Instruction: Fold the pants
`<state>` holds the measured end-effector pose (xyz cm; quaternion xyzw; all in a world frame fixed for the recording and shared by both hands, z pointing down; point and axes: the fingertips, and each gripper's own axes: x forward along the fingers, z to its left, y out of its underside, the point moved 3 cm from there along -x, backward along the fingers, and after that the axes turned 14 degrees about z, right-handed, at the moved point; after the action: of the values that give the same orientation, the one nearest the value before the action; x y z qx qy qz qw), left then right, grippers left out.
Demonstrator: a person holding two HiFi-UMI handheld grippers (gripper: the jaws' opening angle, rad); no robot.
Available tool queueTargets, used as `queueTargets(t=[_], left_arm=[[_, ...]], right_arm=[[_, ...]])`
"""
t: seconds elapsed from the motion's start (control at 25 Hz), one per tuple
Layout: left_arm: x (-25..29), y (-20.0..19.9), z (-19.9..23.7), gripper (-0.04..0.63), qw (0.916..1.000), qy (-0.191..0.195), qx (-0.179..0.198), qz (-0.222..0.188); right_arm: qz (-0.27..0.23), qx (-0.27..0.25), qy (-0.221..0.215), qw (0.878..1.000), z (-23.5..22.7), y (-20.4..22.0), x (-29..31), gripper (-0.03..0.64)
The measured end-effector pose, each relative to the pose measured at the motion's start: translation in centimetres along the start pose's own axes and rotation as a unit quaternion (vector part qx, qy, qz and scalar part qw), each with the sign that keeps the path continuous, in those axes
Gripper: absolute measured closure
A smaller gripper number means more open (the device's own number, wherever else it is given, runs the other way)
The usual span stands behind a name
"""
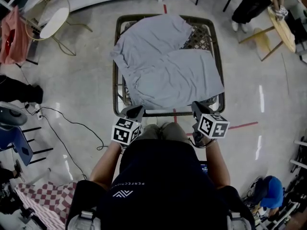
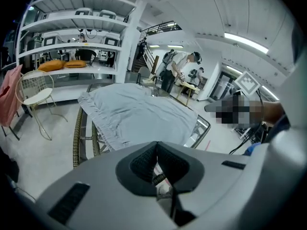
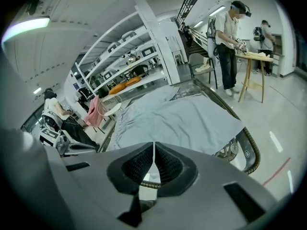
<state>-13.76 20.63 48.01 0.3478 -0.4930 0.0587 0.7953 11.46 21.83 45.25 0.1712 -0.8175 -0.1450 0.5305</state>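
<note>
Seemingly the folding has hardly begun: the pale grey fabric pants (image 1: pixel 165 66) lie spread across the woven wicker worktop (image 1: pixel 165 112), both legs splayed apart, with no tidy fold showing. The left gripper (image 1: pixel 135 113) and right gripper (image 1: pixel 198 109) hover at the worktop's near edge, fingers pressed together and holding nothing. Every fold looks left to do.

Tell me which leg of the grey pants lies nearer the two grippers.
The leg spread over the table's near right side, its end at the right rim. The other leg points to the far edge.
</note>
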Motion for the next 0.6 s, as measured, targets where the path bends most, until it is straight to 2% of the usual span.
queueTargets(t=[0.24,0.6], left_arm=[[1.0,0.7,1.0,0.586,0.9992,-0.027,0.002,0.031],[2.2,0.7,1.5,0.584,0.9956,-0.058,-0.052,0.051]], right_arm=[[0.006,0.007,0.028,1.0,-2.5,-0.1,0.3,0.578],[0.022,-0.002,0.028,0.999,-5.8,-2.0,1.0,0.577]])
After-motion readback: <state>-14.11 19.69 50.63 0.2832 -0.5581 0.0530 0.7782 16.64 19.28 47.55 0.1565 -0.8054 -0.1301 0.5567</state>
